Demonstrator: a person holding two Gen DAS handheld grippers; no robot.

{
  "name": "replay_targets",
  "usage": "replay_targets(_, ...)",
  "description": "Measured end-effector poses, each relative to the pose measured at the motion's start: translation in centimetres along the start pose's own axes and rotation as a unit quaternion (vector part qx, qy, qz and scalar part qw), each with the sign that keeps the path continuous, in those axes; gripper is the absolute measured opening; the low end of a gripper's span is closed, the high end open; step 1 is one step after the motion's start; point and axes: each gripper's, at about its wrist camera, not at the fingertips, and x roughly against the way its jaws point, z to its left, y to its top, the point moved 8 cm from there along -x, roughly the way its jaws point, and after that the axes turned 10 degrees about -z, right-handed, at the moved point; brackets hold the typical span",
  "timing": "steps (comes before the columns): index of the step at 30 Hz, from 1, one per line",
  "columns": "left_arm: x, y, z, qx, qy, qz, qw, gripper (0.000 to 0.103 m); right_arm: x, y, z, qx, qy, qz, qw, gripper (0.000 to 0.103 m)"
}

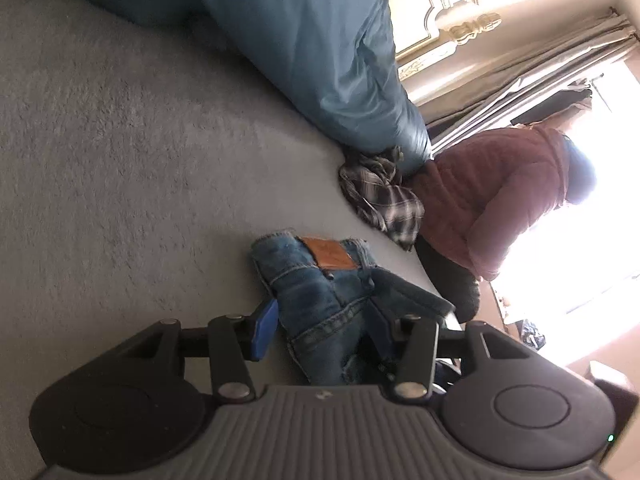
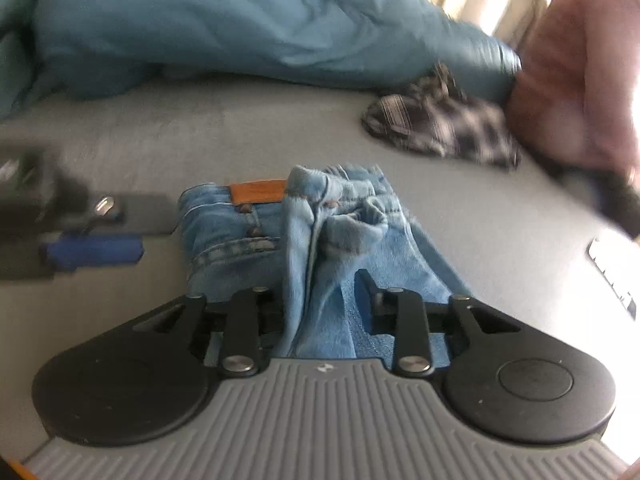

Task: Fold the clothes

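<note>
Currently the folded blue denim jeans with a tan leather patch (image 2: 256, 224) lie on the grey fleece-covered bed (image 2: 200, 136), close to its near edge.

Right wrist view: the right gripper (image 2: 320, 304) has a fold of the jeans between its jaws. Whether the pads press on it cannot be read, since cloth covers one finger. The left gripper (image 2: 92, 250) enters from the left, with its blue-padded finger level with the jeans' waistband and just beside it. This frame is motion-blurred.

Left wrist view: sharper and rolled sideways. The left gripper (image 1: 356, 324) straddles the jeans (image 1: 320, 288), jaws parted. The blue pad (image 1: 266, 320) stands just clear of the denim. The other finger is buried in cloth, so contact there cannot be told.

Only this view shows the bed's far edge, the curtains (image 1: 540, 72) and a bright window beyond it.

Room: bare grey cover runs open from the jeans toward the bunched teal duvet (image 1: 300, 40). A crumpled black-and-white plaid garment (image 1: 380, 196) lies at the bed's edge, touching the duvet's end. A person in a quilted maroon jacket (image 1: 488, 184) stands against that edge.

Window glare washes out the person's far side.
</note>
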Motion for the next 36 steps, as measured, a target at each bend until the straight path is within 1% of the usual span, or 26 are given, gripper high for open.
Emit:
replay_targets(2, -0.4, -0.3, 0.4, 0.002, 0.012, -0.001, 0.9999, 0.049, 0.8, 0.0, 0.2, 0.022, -0.008, -0.023, 0.999, 0.028)
replay_targets(3, -0.5, -0.5, 0.8, 0.003, 0.019, -0.001, 0.9998, 0.049, 0.8, 0.1, 0.2, 0.025, -0.01, -0.028, 0.999, 0.025)
replay_targets(4, -0.5, -0.7, 1.0, 0.001, 0.025, -0.002, 0.9997, 0.049, 0.8, 0.2, 0.2, 0.027, -0.011, -0.033, 0.999, 0.007)
replay_targets(5, -0.6, -0.9, 1.2, -0.007, 0.036, -0.004, 0.9993, 0.049, 0.7, 0.2, 0.2, 0.03, -0.013, -0.037, 0.999, 0.004)
replay_targets(9, -0.3, -1.4, 1.4, -0.052, 0.067, -0.018, 0.9962, 0.049, 1.7, 2.1, -1.2, 0.018, -0.042, -0.072, 0.996, 0.004)
replay_targets(12, -0.5, -1.8, 1.7, -0.052, 0.071, -0.02, 0.9959, 0.049, 2.7, 3.9, -2.1, 0.011, -0.059, -0.097, 0.993, 0.004)
replay_targets(13, -0.6, -1.8, 1.8, -0.05, 0.071, -0.02, 0.996, 0.049, 2.7, 4.2, -2.0, 0.01, -0.059, -0.1, 0.993, 0.004)
replay_targets(16, -0.5, -1.6, 2.1, -0.049, 0.068, -0.025, 0.9962, 0.049, 1.5, 4.7, -1.0, 0.016, -0.044, -0.099, 0.994, 0.004)
replay_targets(21, -0.3, -1.4, 2.4, -0.05, 0.062, -0.027, 0.9965, 0.048, -1.3, 3.7, 1.3, 0.04, -0.005, -0.062, 0.997, 0.004)
replay_targets(22, -0.2, -1.4, 2.5, -0.047, 0.063, -0.028, 0.9965, 0.044, -1.8, 3.4, 1.7, 0.044, 0.004, -0.053, 0.998, 0.004)
replay_targets(24, -0.2, -1.3, 2.7, -0.043, 0.065, -0.03, 0.9965, 0.044, -2.2, 3.0, 2.0, 0.039, 0.019, -0.043, 0.998, 0.006)
replay_targets(25, -0.2, -1.3, 2.7, -0.042, 0.064, -0.031, 0.9966, 0.044, -2.3, 2.9, 2.0, 0.034, 0.027, -0.04, 0.998, 0.009)
replay_targets(27, -0.1, -1.1, 2.7, -0.04, 0.062, -0.034, 0.9967, 0.044, -2.3, 3.2, 1.7, 0.009, 0.053, -0.046, 0.997, 0.015)
replay_targets(28, 0.0, -1.0, 2.6, -0.039, 0.062, -0.036, 0.9967, 0.044, -2.1, 3.4, 1.4, -0.015, 0.068, -0.051, 0.996, 0.022)
replay_targets(29, 0.0, -0.9, 2.6, -0.037, 0.063, -0.038, 0.9966, 0.044, -1.9, 3.7, 0.9, -0.046, 0.086, -0.058, 0.994, 0.027)
replay_targets(31, 0.1, -0.7, 2.6, -0.035, 0.063, -0.043, 0.9965, 0.044, -1.1, 4.1, -0.1, -0.101, 0.117, -0.07, 0.986, 0.032)
replay_targets(33, 0.3, -0.4, 2.5, -0.037, 0.061, -0.047, 0.9963, 0.044, -0.1, 4.4, -1.2, -0.155, 0.142, -0.083, 0.974, 0.033)
replay_targets(34, 0.4, -0.3, 2.4, -0.039, 0.059, -0.049, 0.9963, 0.044, 0.6, 4.5, -2.1, -0.185, 0.152, -0.092, 0.966, 0.035)
replay_targets(36, 0.6, -0.1, 2.0, -0.043, 0.053, -0.054, 0.9962, 0.044, 2.4, 4.1, -4.3, -0.257, 0.164, -0.107, 0.947, 0.04)
